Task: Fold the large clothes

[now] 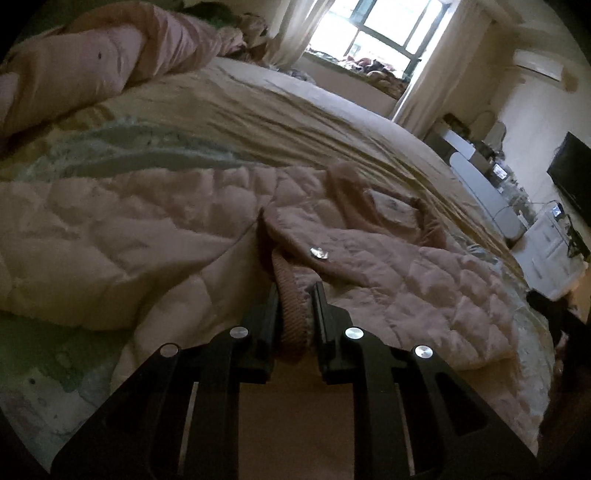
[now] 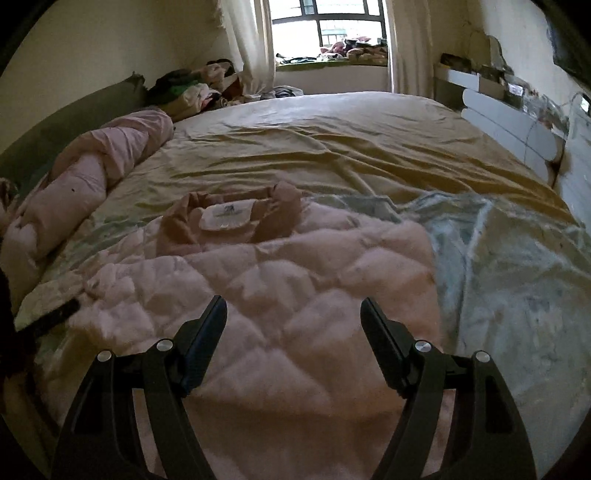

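A pink quilted jacket is spread on a bed covered with a wrinkled tan sheet. In the left wrist view, the jacket fills the centre and lower half of the frame, and the left tool is seen at the lower centre, its two black fingers clamped on a ribbed pink cuff of the jacket. A small silver zipper pull is seen on the fabric just above the tool. In the right wrist view, the jacket lies across the centre and lower part of the frame, with its darker pink collar and a white label near the middle. The right tool is seen at the lower centre, its fingers spread wide apart above the quilted fabric, with nothing held between them. A rolled pink duvet lies along the left edge of the bed. A bright window with pale curtains is seen at the top centre.
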The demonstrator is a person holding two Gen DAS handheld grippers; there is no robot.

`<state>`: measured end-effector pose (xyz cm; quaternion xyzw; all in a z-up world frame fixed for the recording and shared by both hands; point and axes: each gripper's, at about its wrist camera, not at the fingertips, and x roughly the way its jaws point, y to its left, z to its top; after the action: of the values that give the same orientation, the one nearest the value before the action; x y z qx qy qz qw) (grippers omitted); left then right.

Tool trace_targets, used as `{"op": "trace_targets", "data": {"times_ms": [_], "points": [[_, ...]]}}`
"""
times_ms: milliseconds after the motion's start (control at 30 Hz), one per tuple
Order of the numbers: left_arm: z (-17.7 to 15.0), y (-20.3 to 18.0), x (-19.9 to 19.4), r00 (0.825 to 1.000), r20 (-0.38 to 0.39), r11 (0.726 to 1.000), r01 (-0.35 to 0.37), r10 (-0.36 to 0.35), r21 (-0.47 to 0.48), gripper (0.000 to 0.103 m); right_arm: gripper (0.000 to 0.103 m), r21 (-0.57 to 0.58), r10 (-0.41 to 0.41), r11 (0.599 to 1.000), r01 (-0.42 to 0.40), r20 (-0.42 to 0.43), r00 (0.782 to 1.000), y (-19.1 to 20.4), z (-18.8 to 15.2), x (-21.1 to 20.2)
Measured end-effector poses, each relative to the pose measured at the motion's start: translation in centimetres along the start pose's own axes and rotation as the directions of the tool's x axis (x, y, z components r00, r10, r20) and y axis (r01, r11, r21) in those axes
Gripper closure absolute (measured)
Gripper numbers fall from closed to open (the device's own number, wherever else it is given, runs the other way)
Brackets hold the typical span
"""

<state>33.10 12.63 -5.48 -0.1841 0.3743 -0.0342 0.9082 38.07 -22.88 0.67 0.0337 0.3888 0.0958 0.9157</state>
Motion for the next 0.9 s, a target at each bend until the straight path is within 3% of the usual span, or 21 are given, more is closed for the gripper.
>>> {"op": "trace_targets", "data": {"times_ms": [200, 300, 367, 433, 467, 500, 600, 700, 833, 900], "points": [[0.0, 0.3, -0.3, 1.000, 0.007, 1.000, -0.028, 0.027, 0.008, 0.093, 0.029, 0.070, -0.023, 0.997, 0.031, -0.112, 0.993, -1.6, 1.9, 5.5], [-0.1, 0.4, 0.0, 0.999, -0.004, 0.999, -0.041, 0.041, 0.014, 0.093, 0.029, 0.097, -0.079, 0.990, 0.102, -0.214, 0.974, -3.1, 1.3, 8.9], [0.1, 0.3, -0.3, 0.995, 0.007, 0.994, -0.100, 0.099, 0.036, 0.092, 0.029, 0.110, -0.082, 0.988, 0.113, -0.254, 0.964, -3.8, 0.2, 10.7], [0.6, 0.0, -1.4, 0.990, 0.041, 0.988, -0.139, 0.136, 0.064, 0.089, 0.029, 0.109, -0.086, 0.987, 0.115, -0.236, 0.968, -4.0, -0.6, 11.1], [0.8, -0.2, -2.0, 0.989, 0.059, 0.988, -0.141, 0.137, 0.068, 0.080, 0.029, 0.109, -0.088, 0.987, 0.115, -0.227, 0.970, -3.9, -0.7, 10.9], [1.1, -0.5, -2.9, 0.988, 0.082, 0.988, -0.139, 0.133, 0.070, 0.072, 0.029, 0.106, -0.089, 0.988, 0.115, -0.222, 0.971, -3.7, -0.8, 10.5], [1.3, -2.3, -4.0, 0.990, 0.104, 0.989, -0.103, 0.091, 0.109, 0.066, 0.029, 0.114, -0.040, 0.992, 0.059, -0.158, 0.987, -2.9, -1.0, 7.6], [0.6, -4.3, -2.6, 0.999, 0.048, 0.991, -0.025, 0.019, 0.128, 0.051, 0.029, 0.098, -0.002, 0.995, 0.012, -0.102, 0.995, -2.1, -1.4, 4.7], [-1.1, -6.4, 0.0, 0.998, -0.050, 0.983, 0.037, -0.028, 0.180, 0.051, 0.029, 0.082, 0.028, 0.996, -0.022, -0.079, 0.996, -1.4, -2.4, 2.5], [-2.0, -6.4, 1.5, 0.995, -0.100, 0.984, 0.040, -0.023, 0.176, 0.045, 0.028, 0.083, 0.032, 0.996, -0.026, -0.073, 0.997, -1.4, -3.0, 2.1]]}}
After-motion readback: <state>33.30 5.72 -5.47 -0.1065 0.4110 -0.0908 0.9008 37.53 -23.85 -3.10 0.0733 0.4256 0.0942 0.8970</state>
